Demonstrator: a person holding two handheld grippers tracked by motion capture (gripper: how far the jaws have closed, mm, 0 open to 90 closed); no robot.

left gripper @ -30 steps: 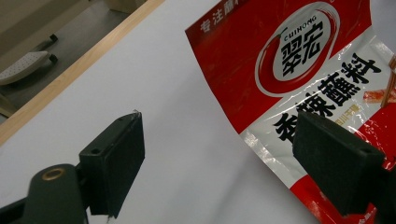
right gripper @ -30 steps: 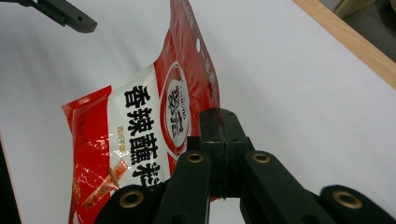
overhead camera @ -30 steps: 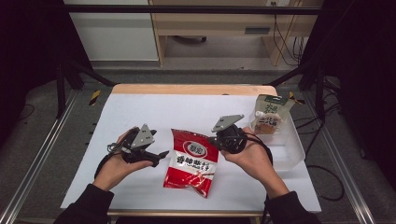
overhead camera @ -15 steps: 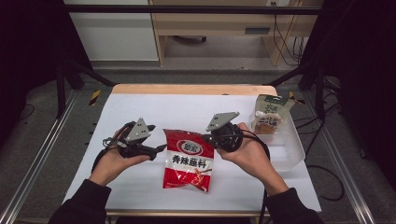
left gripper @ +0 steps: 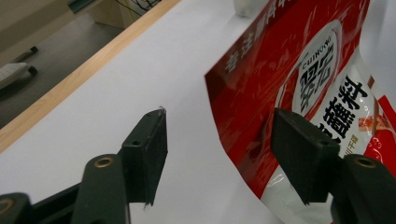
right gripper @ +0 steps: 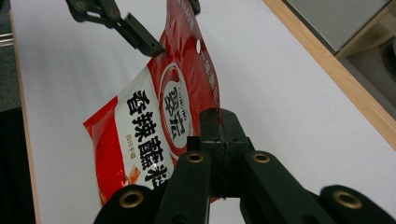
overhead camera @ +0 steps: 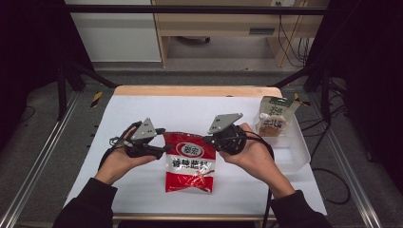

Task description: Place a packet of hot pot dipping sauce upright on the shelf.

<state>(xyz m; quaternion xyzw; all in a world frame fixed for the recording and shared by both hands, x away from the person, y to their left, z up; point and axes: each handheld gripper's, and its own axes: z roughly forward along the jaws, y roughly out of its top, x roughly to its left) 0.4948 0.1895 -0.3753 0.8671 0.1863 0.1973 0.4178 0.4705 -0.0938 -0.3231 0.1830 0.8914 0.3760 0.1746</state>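
White sheeting covers the table [overhead camera: 142,114], which has a pale wooden strip along its far edge, with dark floor and metal rails around it. At the centre of the high view lies a red and white plastic snack pouch [overhead camera: 190,161] printed with Chinese characters; its long axis runs from the upper part of the frame toward the lower edge, the red top end pointing away from the person and lifted off the sheet, the bottom end resting on the table. The right gripper [overhead camera: 216,140], at centre right, has its jaws closed tight on the pouch's upper right edge; in the right gripper view [right gripper: 219,140] the black jaws meet over the red film. The left gripper [overhead camera: 161,142], at centre left, has just been closing, yet its jaws stand apart on either side of the pouch's upper left edge [left gripper: 261,93], one pad over the printed face, the other over bare table. At the right of the high view sits a clear plastic tub [overhead camera: 297,154] holding an upright beige and green carton [overhead camera: 274,116] in its far corner.
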